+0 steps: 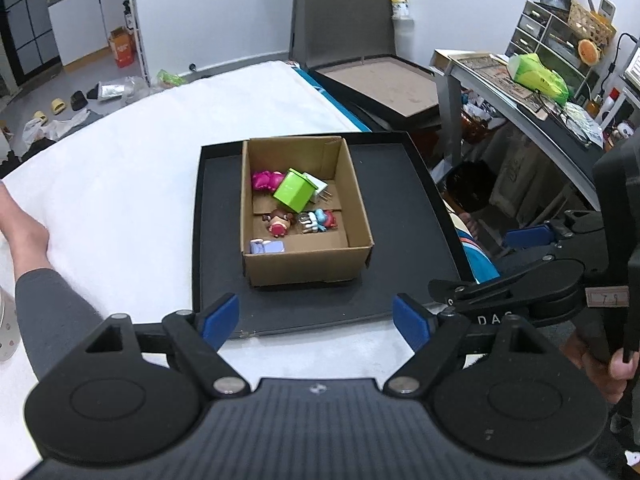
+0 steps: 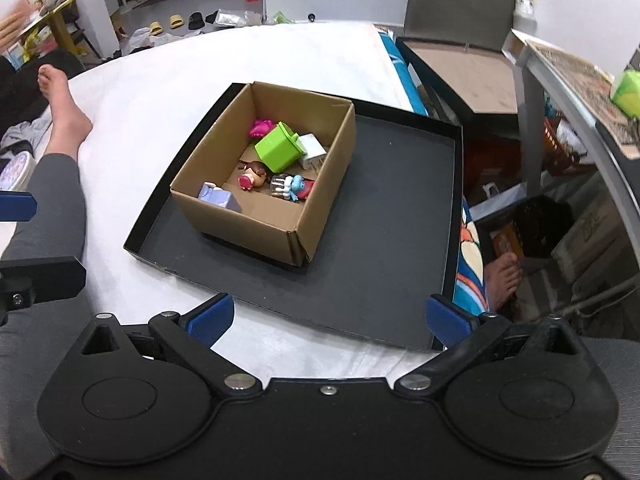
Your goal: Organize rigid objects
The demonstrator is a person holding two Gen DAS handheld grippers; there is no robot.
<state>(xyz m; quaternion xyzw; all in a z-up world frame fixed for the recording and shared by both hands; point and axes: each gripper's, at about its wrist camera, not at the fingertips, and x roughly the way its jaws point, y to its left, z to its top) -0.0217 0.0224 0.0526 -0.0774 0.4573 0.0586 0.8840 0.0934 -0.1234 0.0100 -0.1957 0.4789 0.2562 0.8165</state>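
Observation:
A brown cardboard box [image 1: 308,268] [image 2: 256,228] stands on a black tray [image 1: 400,208] [image 2: 380,216] on a white bed. Inside lie a green cube [image 1: 294,189] [image 2: 277,149], a white plug adapter [image 1: 318,188] [image 2: 311,146], a magenta toy [image 1: 262,180] [image 2: 261,127], a red-and-brown doll [image 1: 279,222] [image 2: 252,176], a blue-haired figure [image 1: 318,220] [image 2: 294,188] and a lilac block [image 1: 266,246] [image 2: 218,196]. My left gripper [image 1: 316,320] is open and empty, near the tray's front edge. My right gripper [image 2: 326,318] is open and empty, also at the tray's front edge; it shows at the right of the left wrist view [image 1: 528,236].
A person's leg and foot [image 2: 60,128] lie on the bed to the left. A grey desk [image 1: 520,104] with clutter and a green bag [image 1: 538,74] stands on the right. A large flat box [image 1: 380,84] lies beyond the bed. Shoes and bags litter the far floor.

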